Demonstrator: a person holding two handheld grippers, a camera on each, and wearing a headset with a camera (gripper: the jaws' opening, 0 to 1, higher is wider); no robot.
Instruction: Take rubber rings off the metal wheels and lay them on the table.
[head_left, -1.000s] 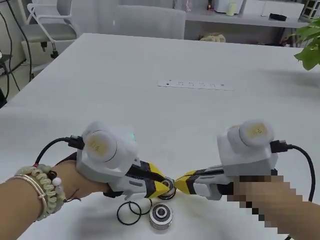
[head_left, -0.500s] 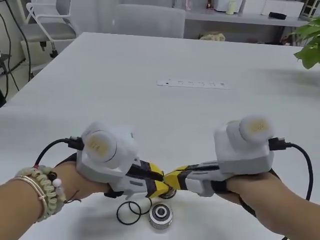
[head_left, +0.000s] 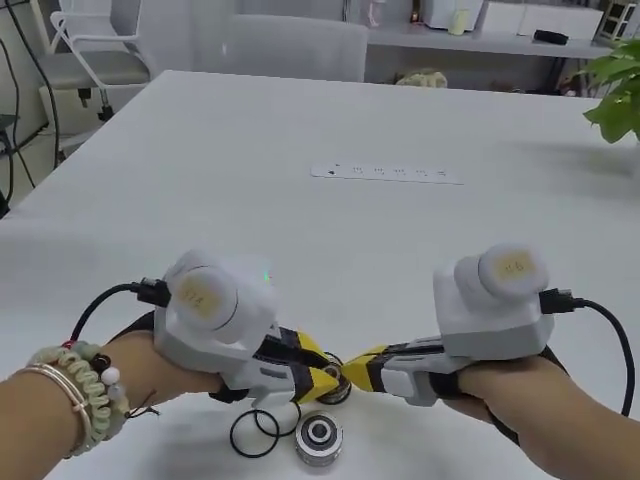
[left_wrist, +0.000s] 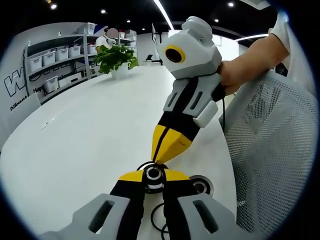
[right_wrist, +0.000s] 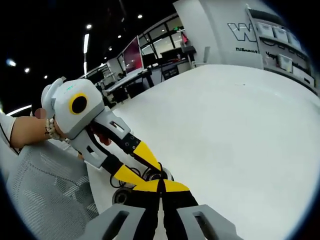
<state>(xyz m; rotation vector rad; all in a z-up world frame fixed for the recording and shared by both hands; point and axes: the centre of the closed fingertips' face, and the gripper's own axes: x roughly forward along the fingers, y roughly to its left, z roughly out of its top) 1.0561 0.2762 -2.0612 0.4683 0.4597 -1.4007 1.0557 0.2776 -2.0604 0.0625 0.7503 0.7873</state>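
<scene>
My left gripper is shut on a small metal wheel, held just above the table; the wheel peeks out between the two yellow tips. A black rubber ring still sits round its rim. My right gripper comes in from the right with its jaws together, pinching that ring at the rim. A second metal wheel lies flat on the table below, with two loose rubber rings to its left.
The white table stretches far ahead, with a white power strip at its middle. A potted plant stands at the far right edge, and chairs beyond the far side.
My right gripper has closed the small gap to the held wheel and its tips now meet the rim. The left gripper holds still. The view has dipped slightly.
</scene>
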